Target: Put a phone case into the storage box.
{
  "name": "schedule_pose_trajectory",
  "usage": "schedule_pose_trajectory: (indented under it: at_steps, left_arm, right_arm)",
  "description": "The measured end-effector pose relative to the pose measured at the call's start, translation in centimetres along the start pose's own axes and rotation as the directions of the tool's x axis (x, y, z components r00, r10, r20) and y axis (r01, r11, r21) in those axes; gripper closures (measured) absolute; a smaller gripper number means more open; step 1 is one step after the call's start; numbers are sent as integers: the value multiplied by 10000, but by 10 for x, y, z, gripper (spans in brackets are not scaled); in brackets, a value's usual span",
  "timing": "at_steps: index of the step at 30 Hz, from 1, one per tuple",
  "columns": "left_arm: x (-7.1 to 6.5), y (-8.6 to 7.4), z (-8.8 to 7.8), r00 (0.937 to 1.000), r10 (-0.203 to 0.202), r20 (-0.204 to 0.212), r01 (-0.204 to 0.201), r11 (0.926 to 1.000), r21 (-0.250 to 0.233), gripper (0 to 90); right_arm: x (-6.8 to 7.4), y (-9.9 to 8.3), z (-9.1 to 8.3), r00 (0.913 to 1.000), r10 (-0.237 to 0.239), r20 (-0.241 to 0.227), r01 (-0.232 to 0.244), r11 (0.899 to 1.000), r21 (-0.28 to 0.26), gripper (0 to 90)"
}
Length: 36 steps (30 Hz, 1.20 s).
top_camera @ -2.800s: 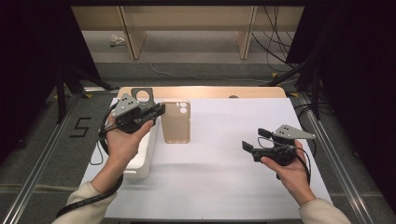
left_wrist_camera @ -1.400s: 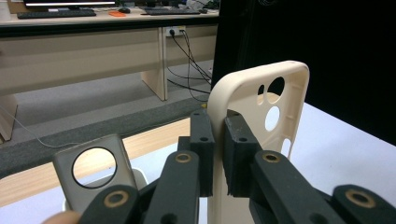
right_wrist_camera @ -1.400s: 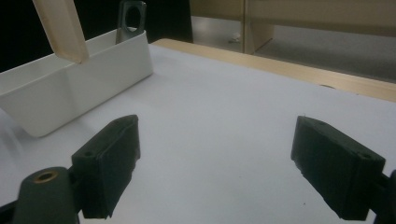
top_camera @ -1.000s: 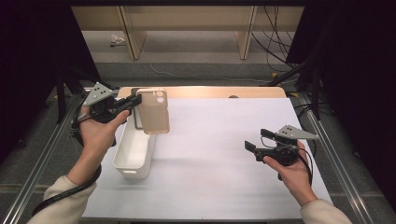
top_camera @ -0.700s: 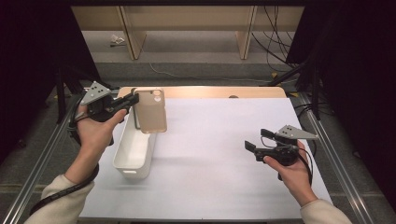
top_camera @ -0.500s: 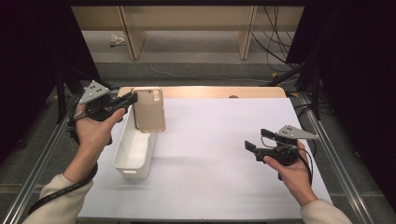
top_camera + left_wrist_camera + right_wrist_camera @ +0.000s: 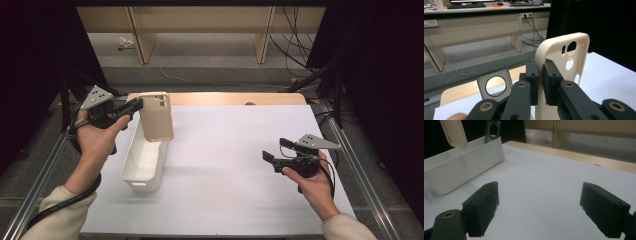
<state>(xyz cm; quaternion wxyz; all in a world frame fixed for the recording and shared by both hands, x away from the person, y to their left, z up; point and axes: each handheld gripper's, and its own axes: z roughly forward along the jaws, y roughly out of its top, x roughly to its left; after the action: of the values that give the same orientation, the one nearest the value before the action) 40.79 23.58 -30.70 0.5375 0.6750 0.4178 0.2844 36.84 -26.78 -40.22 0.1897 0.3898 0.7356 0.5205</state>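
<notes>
A beige phone case (image 7: 156, 116) hangs upright over the far end of the white bin (image 7: 142, 162). My left gripper (image 7: 136, 105) is shut on its long edge. In the left gripper view the two black pads (image 7: 552, 83) pinch the rim of the beige phone case (image 7: 560, 51), whose camera holes face right. A grey phone case (image 7: 494, 85) stands behind the bin; the right gripper view also catches the grey phone case (image 7: 492, 128) past the white bin (image 7: 461, 165). My right gripper (image 7: 272, 151) rests low at the right of the white mat, its jaws wide apart and empty.
A white mat (image 7: 235, 165) covers the table, with a wooden strip (image 7: 225, 98) along the far edge. Metal rails (image 7: 355, 165) run down both sides. Desk legs and cables stand on the floor beyond.
My left hand has carried the beige case from the mat's middle to the left and up, over the bin. In the last second it barely shifted. The right hand stayed still.
</notes>
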Motion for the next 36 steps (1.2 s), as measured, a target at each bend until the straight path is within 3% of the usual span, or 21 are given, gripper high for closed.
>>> schedule_pose_trajectory:
  at_steps: [36]
  left_arm:
    - [19,2,2,9993,-17,-363,23,9998,186,835]
  right_arm:
    - [-1,-1,0,10000,50,-11,-50,10000,-17,165]
